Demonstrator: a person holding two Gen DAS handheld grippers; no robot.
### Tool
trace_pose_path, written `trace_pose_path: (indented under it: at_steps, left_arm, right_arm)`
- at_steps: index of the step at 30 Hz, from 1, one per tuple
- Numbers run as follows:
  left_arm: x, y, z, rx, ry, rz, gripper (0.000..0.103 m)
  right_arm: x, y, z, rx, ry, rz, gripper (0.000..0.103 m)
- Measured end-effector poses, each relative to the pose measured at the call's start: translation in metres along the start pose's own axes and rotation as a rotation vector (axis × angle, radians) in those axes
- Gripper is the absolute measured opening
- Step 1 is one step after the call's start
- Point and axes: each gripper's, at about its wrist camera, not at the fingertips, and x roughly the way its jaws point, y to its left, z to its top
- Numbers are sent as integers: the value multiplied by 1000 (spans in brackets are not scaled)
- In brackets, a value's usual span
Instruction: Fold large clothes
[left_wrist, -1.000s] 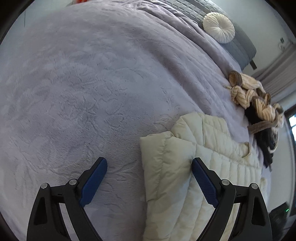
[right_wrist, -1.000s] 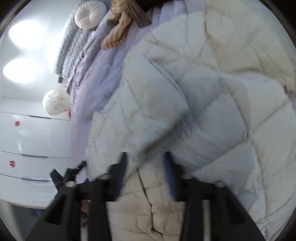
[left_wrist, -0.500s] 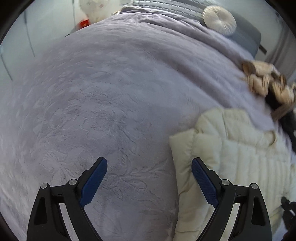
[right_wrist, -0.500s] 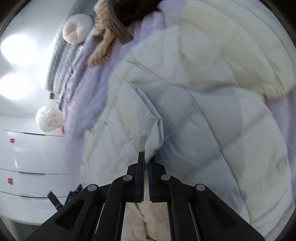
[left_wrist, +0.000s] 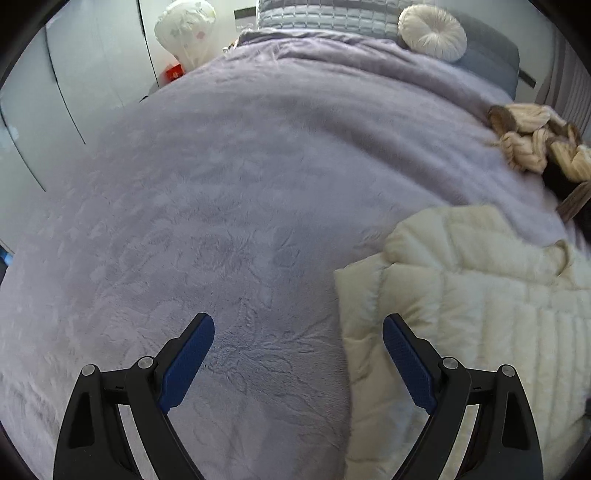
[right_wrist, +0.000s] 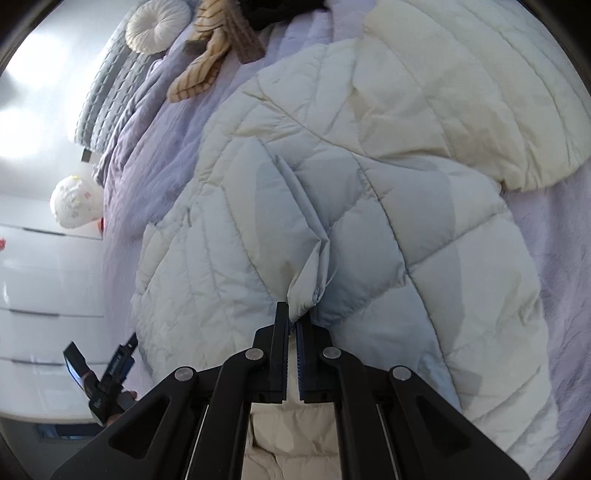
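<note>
The cream quilted jacket (right_wrist: 369, 206) lay on the lilac bedspread (left_wrist: 221, 184), with its straight folded edge just beside the left gripper (left_wrist: 298, 354) at about 3 o'clock. This gripper had its fingers wide apart over bare bedspread, holding nothing, and from 9 to 12 o'clock of it the cover was free up to the round white cushion (left_wrist: 432, 31) and the grey headboard (left_wrist: 332, 14). The right gripper (right_wrist: 291, 325) had its fingers together, clamped on a pinched fold of the jacket. At 1 o'clock of the jacket a heap of beige knitted things (left_wrist: 532, 140) was cut off by the picture edge. Small red marks on the white drawers (right_wrist: 40, 280) were too blurred to read.
</note>
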Motion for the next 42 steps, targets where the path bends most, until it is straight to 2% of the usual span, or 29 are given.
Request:
trace_pose_path:
  at_steps: [5,10,14,15,16,17,18,19,27,32,36,37,42]
  left_arm:
    - [-25,-15,-1,54,-8,-29,93]
    - [-39,-38,-22,104,17,-73,93]
    - [-29,-63,-46,189,68,-39,93]
    - [-23,-66,-52,199,86,-29,93]
    - [-20,-66,-55,197,95,-23,93]
    - [-20,-66,-58,190,100,-19,93]
    - [-19,-64,-59,175,105,-18,93]
    - [-19,-62,-60,166,107,-19,93]
    - [-37,-71,-57,165,100,-11,93]
    - [-58,-90,-59,157,126,-52,93]
    - [-80,-119,-72,155,169,-94,93]
    - [-86,-131,-78,170,177,-106,93]
    - [-108,-182,-103,250,209,-153,93]
  right_arm:
    - [-13,-3,0,-40,-13,-21,5]
    - [-9,-2,9,-62,-13,-20,5]
    - [-7,1,8,-102,20,-24,6]
    - [-10,1,8,-110,17,-29,9]
    - [-16,0,8,-110,10,-32,24]
    - [-20,-2,7,-105,4,-26,47]
    - [-26,-5,8,-98,-3,-12,57]
    - [-35,-8,7,-96,-15,3,61]
    - [-80,-39,6,-64,-39,14,61]
    - [-103,-64,0,-21,-46,14,72]
    - [-117,-85,-6,25,-45,19,76]
    - [-121,-90,-8,36,-45,22,80]
    - [-141,-119,-12,83,-57,23,80]
